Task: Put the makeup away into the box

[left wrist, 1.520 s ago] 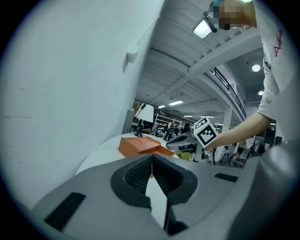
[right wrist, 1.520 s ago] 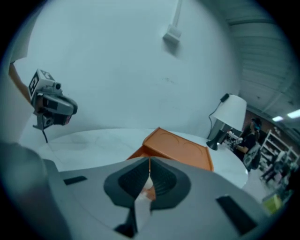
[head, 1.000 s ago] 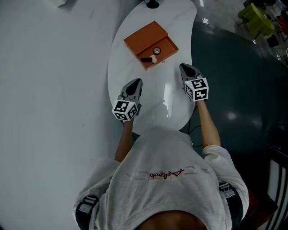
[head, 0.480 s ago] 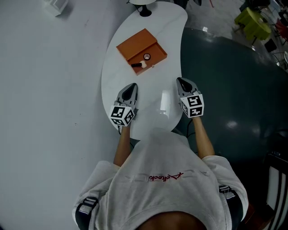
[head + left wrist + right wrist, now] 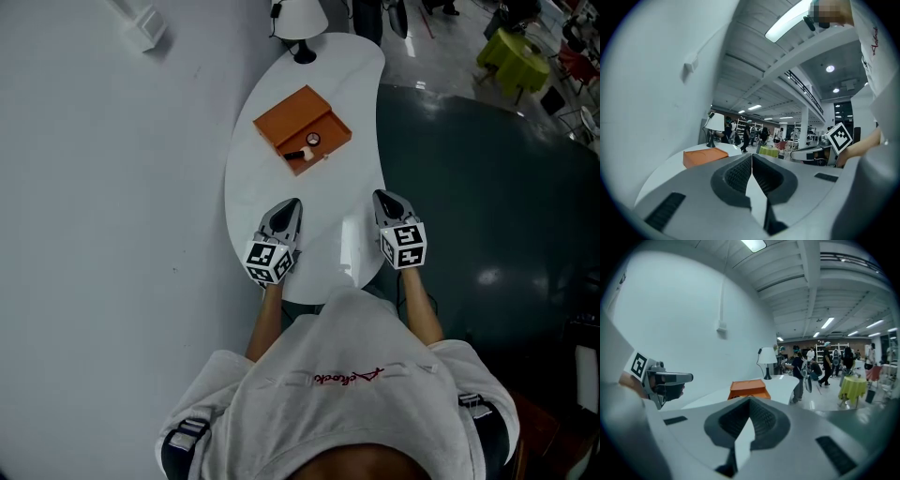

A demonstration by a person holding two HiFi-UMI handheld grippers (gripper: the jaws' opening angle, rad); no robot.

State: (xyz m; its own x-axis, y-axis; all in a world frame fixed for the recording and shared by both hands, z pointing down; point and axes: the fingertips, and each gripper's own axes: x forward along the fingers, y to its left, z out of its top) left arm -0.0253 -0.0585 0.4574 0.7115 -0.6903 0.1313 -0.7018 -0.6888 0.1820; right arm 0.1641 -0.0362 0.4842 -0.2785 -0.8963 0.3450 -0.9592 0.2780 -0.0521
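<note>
The left gripper [image 5: 287,208] and the right gripper [image 5: 384,199] are held over the near end of the white, glossy, curved table [image 5: 330,80], well apart from each other, both pointing towards the far end.

In the left gripper view, the jaws of the left gripper [image 5: 752,158] are pressed together along their ribbed pads, and nothing is held between them. In the right gripper view, the jaws of the right gripper [image 5: 749,402] are likewise closed together, and nothing is clamped.

The flat, orange rectangular box [image 5: 302,128] is located on the table ahead of both grippers, well apart from them. It is open. 2 makeup items are contained in its nearer compartment: a small round compact [image 5: 312,140] and, just beside it, a short brush [image 5: 298,155] with a dark handle and a pale head.

A white-shaded table lamp [image 5: 300,19] on a black base is positioned at the far end of the table, beyond the box.

The box [image 5: 705,156] [image 5: 747,389] and the lamp [image 5: 714,124] [image 5: 767,357] are shown ahead of the jaws in both gripper views.
</note>
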